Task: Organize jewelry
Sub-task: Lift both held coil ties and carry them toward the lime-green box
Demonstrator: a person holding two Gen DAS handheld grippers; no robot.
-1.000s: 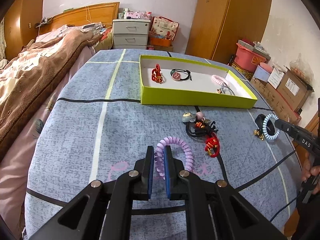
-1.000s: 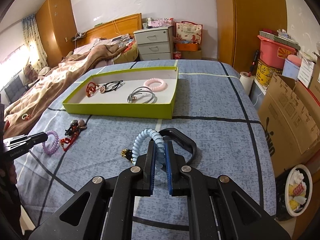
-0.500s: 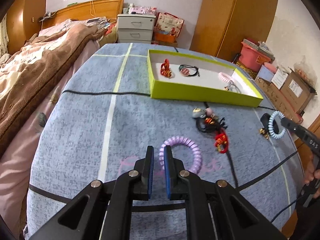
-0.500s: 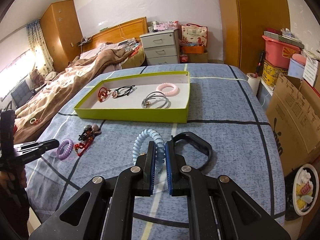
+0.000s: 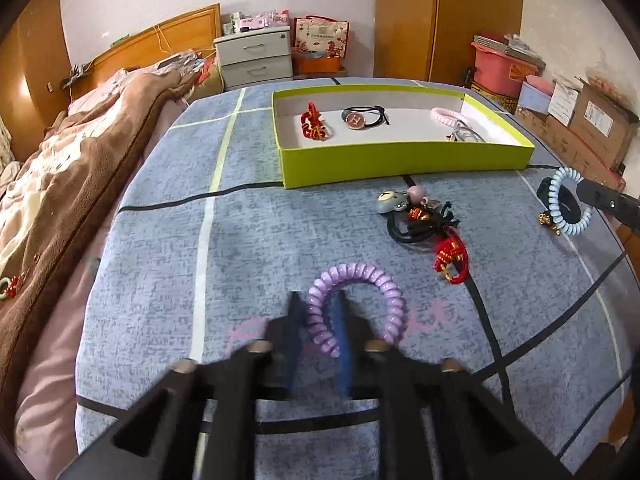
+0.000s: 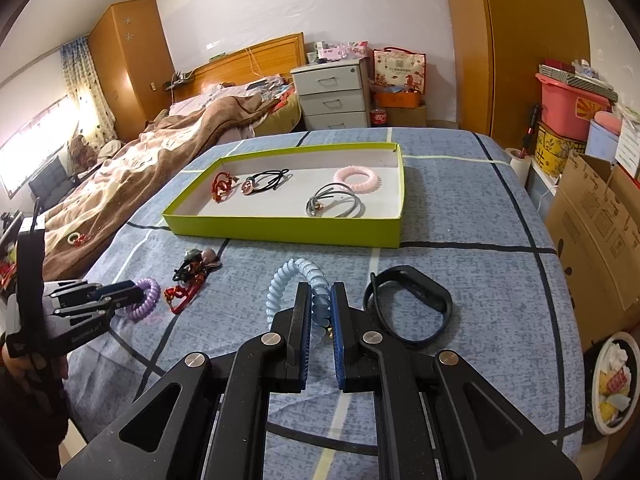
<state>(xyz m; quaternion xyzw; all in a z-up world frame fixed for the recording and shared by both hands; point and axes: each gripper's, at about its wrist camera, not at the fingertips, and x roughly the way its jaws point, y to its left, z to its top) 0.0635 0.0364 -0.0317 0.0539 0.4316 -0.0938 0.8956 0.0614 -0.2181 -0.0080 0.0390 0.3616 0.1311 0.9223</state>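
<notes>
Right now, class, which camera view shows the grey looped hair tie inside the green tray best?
The right wrist view: the grey looped hair tie lies fully visible on the white floor of the green tray, beside the pink coil. In the left wrist view the tray's near wall hides most of it.

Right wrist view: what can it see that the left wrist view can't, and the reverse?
Only the right wrist view shows the whole black band lying flat beside the right gripper, shut on the blue coil tie.

Only the left wrist view shows the purple coil tie close up between the left gripper's fingers.

Both show the green tray and the loose pile.
</notes>
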